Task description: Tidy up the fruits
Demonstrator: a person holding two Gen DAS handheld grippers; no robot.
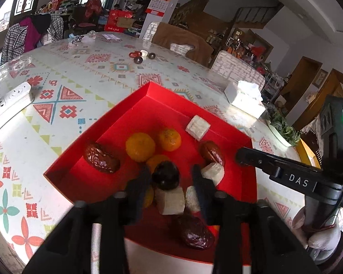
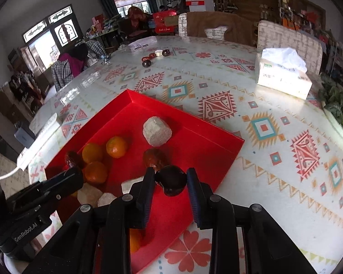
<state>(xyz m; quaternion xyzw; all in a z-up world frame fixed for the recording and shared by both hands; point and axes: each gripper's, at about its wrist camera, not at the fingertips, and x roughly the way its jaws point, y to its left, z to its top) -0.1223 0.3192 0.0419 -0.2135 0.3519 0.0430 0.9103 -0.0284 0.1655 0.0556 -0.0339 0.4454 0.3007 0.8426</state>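
Step advice: lower each dark fruit onto bare tray floor before letting go.
Left gripper (image 1: 171, 175): jaws released; dark round fruit (image 1: 165, 175) touches only the left finger.
Right gripper (image 2: 170, 179): jaws grasping dark fruit (image 2: 171, 180) above the red tray (image 2: 217, 137).
Oranges (image 1: 140, 146): eleven o'clock of left jaws.

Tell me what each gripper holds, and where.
Right gripper pinches a dark round fruit by its sides. Left gripper stands open around another dark fruit, not gripping it.
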